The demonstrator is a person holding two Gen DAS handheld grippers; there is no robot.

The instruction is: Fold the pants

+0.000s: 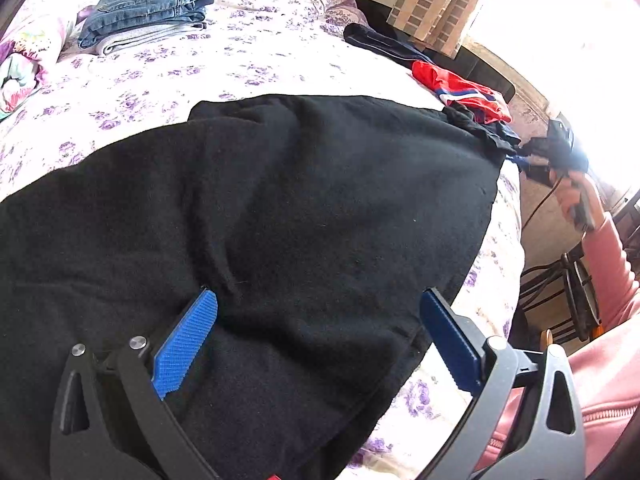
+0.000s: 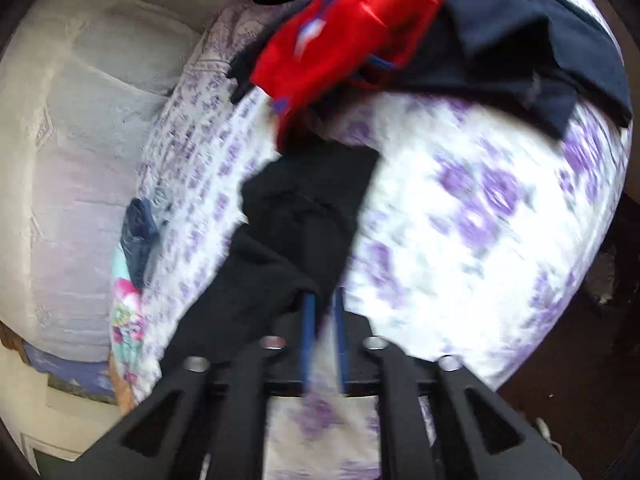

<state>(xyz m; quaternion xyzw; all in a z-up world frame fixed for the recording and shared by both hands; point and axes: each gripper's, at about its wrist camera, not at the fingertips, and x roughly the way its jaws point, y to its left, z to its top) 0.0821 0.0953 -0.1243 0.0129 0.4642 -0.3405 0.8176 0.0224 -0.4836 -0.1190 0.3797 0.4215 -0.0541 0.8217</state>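
The black fleece pants (image 1: pixel 280 220) lie spread across the purple-flowered bed sheet (image 1: pixel 248 56), one fold apparently made. The left tongs (image 1: pixel 316 344) stand wide apart above the near hem, holding nothing. The right tongs (image 2: pixel 324 332), blurred, are slightly parted beside a black edge (image 2: pixel 304 208); no grip is evident. Next, I judge: seize both corners and fold across.
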